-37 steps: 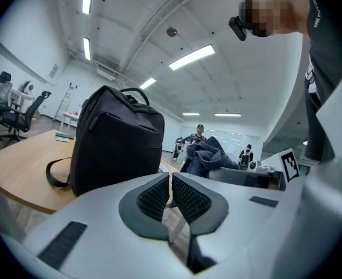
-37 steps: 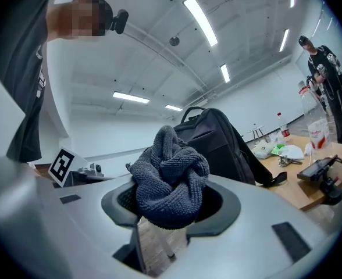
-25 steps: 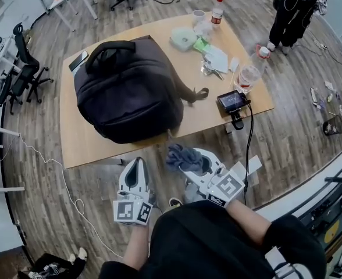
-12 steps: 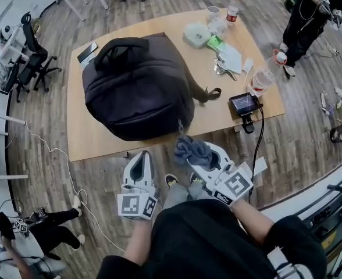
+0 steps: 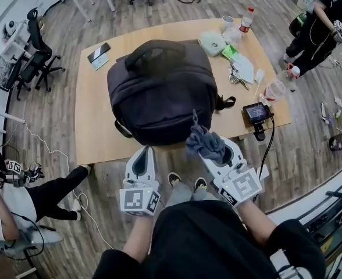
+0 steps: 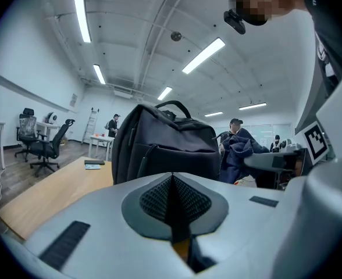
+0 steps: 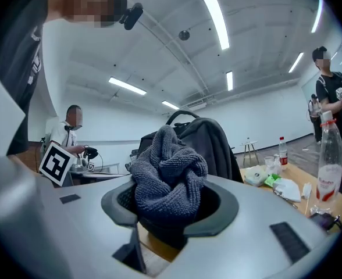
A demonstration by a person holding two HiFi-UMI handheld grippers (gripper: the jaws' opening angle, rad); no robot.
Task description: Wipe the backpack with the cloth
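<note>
Jaws pressed together and empty, the left gripper [image 5: 145, 153] hovers at the light wooden table's [image 5: 95, 127] near edge. On the table lies the black fabric backpack [image 5: 159, 92]. Just beside its near side, the right gripper [image 5: 213, 153] clamps a bunched grey-blue terry cloth [image 5: 205, 143].

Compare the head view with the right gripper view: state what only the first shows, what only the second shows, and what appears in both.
Only the head view shows the phone lying on the table and the wearer's shoes. Only the right gripper view shows the ceiling lights. Both show the backpack on the table, the red-capped bottle beyond it, and the grey cloth bunched in the right tongs.
</note>
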